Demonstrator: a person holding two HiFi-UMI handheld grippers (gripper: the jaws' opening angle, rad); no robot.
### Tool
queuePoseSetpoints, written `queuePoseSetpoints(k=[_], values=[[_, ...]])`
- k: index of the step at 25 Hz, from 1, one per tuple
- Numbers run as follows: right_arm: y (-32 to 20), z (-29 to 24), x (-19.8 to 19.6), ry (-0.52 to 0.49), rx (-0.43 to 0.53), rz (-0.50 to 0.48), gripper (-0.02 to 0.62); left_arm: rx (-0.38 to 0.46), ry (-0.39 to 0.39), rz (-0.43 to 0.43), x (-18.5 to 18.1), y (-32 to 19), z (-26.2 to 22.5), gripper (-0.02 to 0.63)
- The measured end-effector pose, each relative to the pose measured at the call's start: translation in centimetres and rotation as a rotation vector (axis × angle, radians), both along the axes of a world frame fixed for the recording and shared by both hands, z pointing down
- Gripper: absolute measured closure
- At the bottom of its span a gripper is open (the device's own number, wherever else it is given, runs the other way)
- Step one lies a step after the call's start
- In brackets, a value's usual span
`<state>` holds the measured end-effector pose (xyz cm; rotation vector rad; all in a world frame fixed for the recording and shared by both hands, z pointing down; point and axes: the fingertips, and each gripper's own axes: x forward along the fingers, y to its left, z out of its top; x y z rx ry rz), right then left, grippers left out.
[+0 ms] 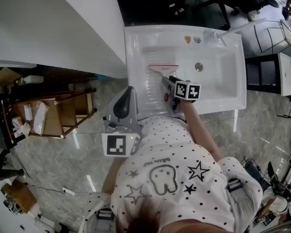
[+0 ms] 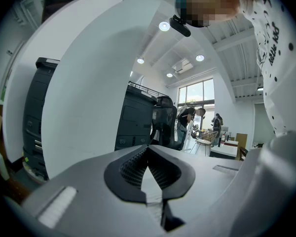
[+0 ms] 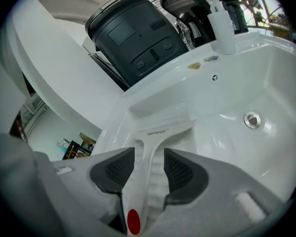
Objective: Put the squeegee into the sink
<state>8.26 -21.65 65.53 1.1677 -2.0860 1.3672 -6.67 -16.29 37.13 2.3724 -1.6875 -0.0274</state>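
Note:
A white squeegee (image 1: 163,68) with a red-edged blade and a red dot on its handle lies in the white sink (image 1: 136,47), over the ribbed left side of the basin. My right gripper (image 1: 169,81) reaches down into the sink and stands open. In the right gripper view the squeegee (image 3: 153,142) has its handle between the pads (image 3: 119,169), resting beside the left one with a gap on the right. The right gripper (image 3: 149,154) points at the blade. My left gripper (image 1: 130,90) is held near the person's body outside the sink. In its own view the left gripper (image 2: 148,152) is shut and holds nothing.
The drain (image 1: 199,67) sits mid-basin and a white tap (image 1: 218,34) stands at the far rim. A white counter (image 1: 63,23) runs left of the sink, with a wooden rack (image 1: 63,110) below it. A wire rack (image 1: 276,38) and a black machine (image 3: 133,33) stand nearby.

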Motion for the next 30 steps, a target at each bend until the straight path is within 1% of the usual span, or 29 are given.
queuePoseSetpoints(k=[5, 12, 21, 25, 29, 30], values=[[-0.2, -0.4, 0.1, 0.001, 0.022, 0.010, 0.419, 0.006, 0.000, 0.000, -0.1, 0.2, -0.2, 0.607], [-0.1, -0.7, 0.4, 0.004, 0.026, 0.019, 0.419, 0.005, 0.002, 0.000, 0.0, 0.3, -0.3, 0.607], [-0.7, -1.6, 1.0, 0.000, 0.067, 0.040, 0.423, 0.007, 0.003, -0.005, -0.1, 0.2, -0.3, 0.607], [-0.8, -2.0, 1.2, 0.009, 0.089, 0.052, 0.452, 0.012, 0.002, -0.003, -0.1, 0.3, -0.5, 0.607], [-1.0, -2.2, 1.3, 0.022, 0.108, 0.060, 0.498, 0.013, 0.004, -0.006, -0.3, 0.3, -0.6, 0.607], [-1.1, -2.3, 1.4, 0.026, 0.116, 0.060, 0.519, 0.014, 0.004, -0.005, -0.3, 0.3, -0.6, 0.607]])
